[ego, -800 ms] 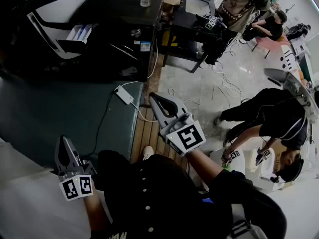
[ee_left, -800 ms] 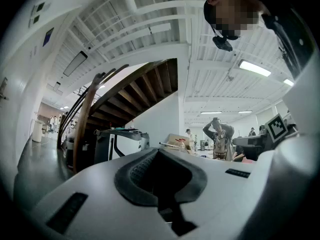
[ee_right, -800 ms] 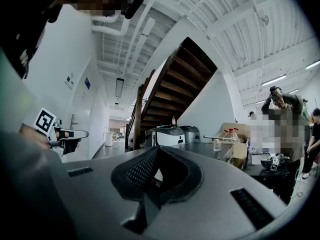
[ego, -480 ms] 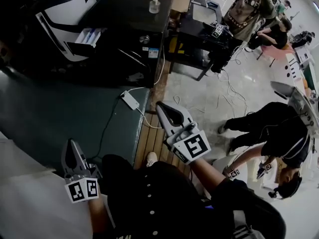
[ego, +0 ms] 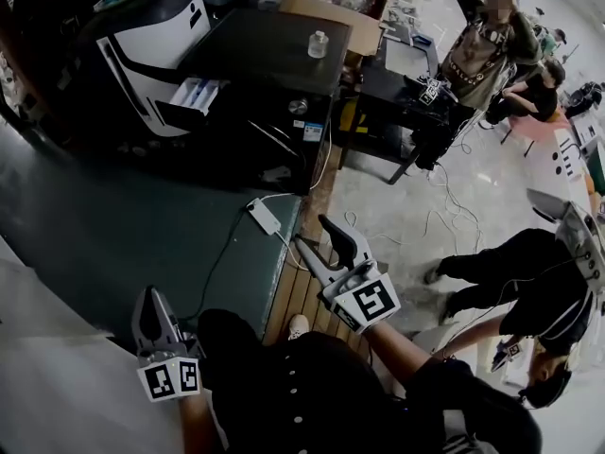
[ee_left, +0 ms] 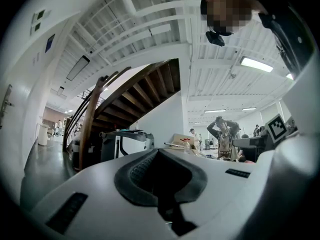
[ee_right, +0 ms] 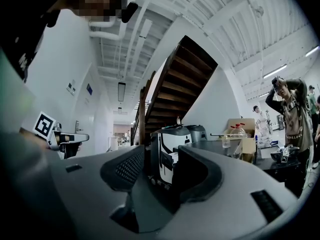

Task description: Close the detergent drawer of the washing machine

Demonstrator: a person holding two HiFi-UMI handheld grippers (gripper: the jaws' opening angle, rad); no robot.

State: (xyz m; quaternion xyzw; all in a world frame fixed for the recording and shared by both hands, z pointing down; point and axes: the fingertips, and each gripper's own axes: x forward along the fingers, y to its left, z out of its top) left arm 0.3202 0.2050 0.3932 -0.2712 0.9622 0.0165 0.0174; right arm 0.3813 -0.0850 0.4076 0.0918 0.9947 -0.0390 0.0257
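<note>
Head view dim, perhaps underexposed; fisheye-warped edges.

Open floor is left up to the far washer; a corded adapter is laid at right.

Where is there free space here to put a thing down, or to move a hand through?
Free: the green floor between the washing machine and the left tool; the black top left of the small bottle. Crowded: the grey floor at right, with cables and people.
</note>
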